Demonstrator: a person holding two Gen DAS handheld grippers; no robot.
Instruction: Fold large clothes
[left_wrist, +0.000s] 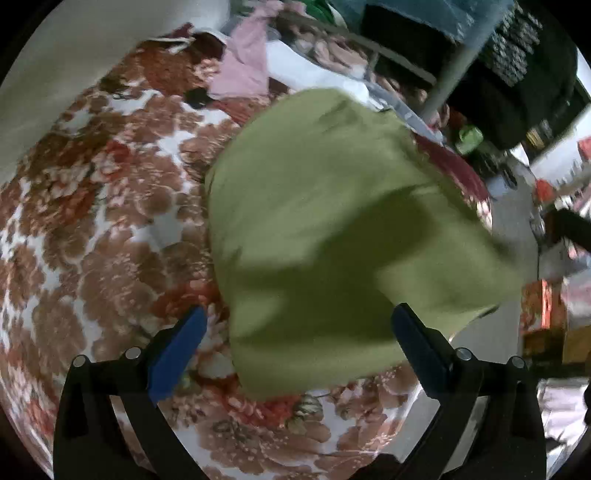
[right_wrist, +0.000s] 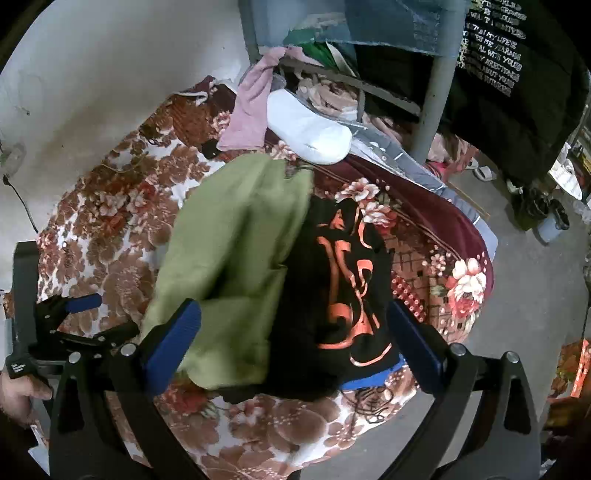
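An olive-green garment (left_wrist: 317, 229) lies folded and bunched on the flowered bedspread (left_wrist: 110, 206), blurred in the left wrist view. My left gripper (left_wrist: 299, 325) hovers open just above its near edge, blue pads wide apart. In the right wrist view the same green garment (right_wrist: 229, 258) rests partly on a folded black garment with an orange print (right_wrist: 343, 280). My right gripper (right_wrist: 291, 325) stands open over both, nothing between its fingers. At that view's left edge the left gripper (right_wrist: 85, 314) shows, open, with a hand below it.
A pile of clothes, a pink cloth (right_wrist: 251, 107) and a white bundle (right_wrist: 306, 125), lies at the far end of the bed. A grey metal post (right_wrist: 432, 92) and hanging dark clothes (right_wrist: 517, 85) stand behind. Bare concrete floor (right_wrist: 517, 314) lies to the right.
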